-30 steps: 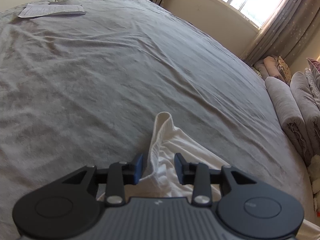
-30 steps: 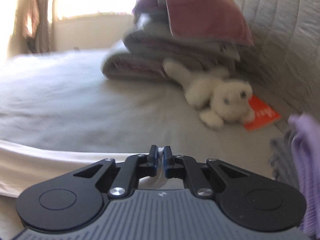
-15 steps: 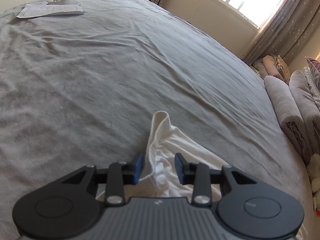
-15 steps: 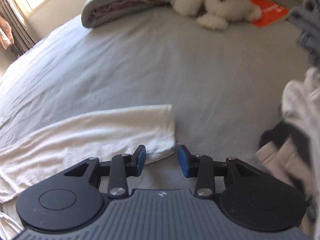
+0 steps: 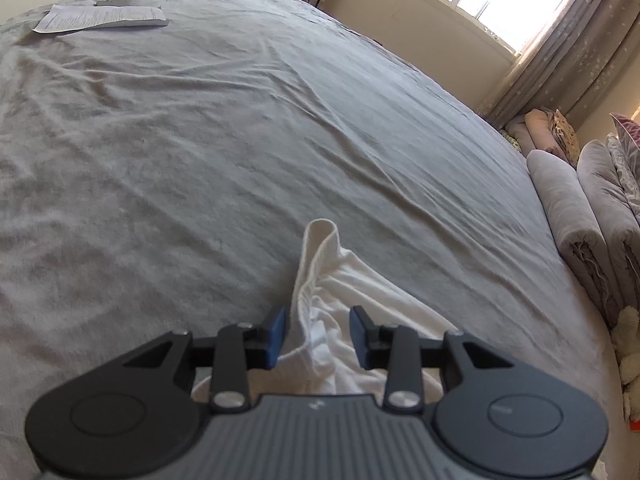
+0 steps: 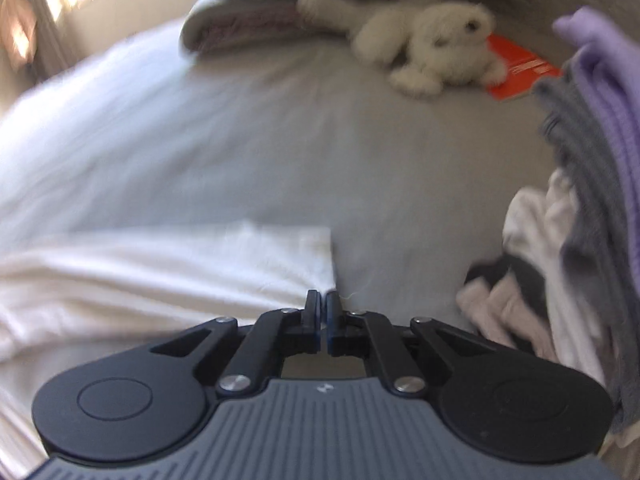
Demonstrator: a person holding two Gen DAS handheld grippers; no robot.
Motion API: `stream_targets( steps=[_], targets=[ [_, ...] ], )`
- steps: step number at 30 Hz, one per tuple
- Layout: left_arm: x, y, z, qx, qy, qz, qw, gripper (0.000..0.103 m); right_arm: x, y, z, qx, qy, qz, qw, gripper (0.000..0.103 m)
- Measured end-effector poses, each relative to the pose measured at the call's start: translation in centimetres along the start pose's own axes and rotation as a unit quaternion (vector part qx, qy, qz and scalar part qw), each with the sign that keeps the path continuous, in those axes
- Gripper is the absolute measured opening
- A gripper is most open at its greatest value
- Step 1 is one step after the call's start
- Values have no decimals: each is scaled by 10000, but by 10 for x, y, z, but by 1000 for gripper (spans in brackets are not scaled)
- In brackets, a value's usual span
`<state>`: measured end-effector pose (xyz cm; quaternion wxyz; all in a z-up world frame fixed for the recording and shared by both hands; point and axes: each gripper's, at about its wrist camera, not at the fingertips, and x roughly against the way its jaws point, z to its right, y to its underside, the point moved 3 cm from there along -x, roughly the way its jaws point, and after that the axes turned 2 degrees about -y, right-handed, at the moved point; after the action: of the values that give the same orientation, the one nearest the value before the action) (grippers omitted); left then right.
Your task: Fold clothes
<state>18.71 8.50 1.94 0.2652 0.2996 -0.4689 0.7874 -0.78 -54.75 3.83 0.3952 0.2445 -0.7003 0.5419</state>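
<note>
Here, one white garment (image 5: 320,300) lying on bed (image 5: 200,140), bunched end sitting between left tongs (image 5: 317,334), pads standing apart, released, not pressing cloth. Right tongs (image 6: 323,312) clenched after just closing; whether pinching garment's corner, cannot tell. One white plush toy (image 6: 432,52), one orange booklet (image 6: 520,68) lying toward headboard. One paper sheet (image 5: 100,18) near far bed corner. Wide bare bedspread stretching ahead.

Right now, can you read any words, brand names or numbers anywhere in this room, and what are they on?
None can be read.
Printed paper at the bed's far corner: lines of text, too small.
Orange card beside the white plush toy: white lettering, blurred.
Each gripper's body carries a small pale emblem, not letters.
</note>
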Motion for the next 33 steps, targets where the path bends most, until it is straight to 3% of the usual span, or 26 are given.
stream_targets(
  steps=[2,5,6,9,11,13,18,20,22,28,33],
  targets=[
    [0,0,0,33,-5,-17,10000,36,-5,11,-4,358,-110,-306,9988,4],
    [0,1,0,30,-21,-17,10000,37,1,8,1,350,-13,-100,9993,8],
    [-1,1,-1,30,-29,-23,10000,37,4,6,4,310,28,2,9995,15],
    [-2,1,-1,17,-42,-37,10000,37,7,-13,17,-104,200,586,9980,17],
    [-3,1,0,2,-43,-42,10000,37,1,-24,21,-259,266,895,9953,26],
    [-3,1,-1,-7,-41,-48,10000,37,-20,-29,18,-185,212,844,9960,34],
    [-3,-1,-3,19,-43,-21,10000,38,-47,-29,13,6,206,669,9975,36],
    [-3,-1,-4,25,-61,-35,10000,38,-47,-32,6,200,246,663,9973,0],
    [-3,-1,-5,33,-67,-43,10000,38,-45,-35,-1,390,312,702,9963,0],
    [-3,-1,-5,25,-62,-45,10000,38,-19,-47,-19,896,1230,1702,9736,0],
    [-5,0,-4,-26,-69,-72,9999,38,-38,-42,-17,1042,1863,1745,9612,0]
  ],
)
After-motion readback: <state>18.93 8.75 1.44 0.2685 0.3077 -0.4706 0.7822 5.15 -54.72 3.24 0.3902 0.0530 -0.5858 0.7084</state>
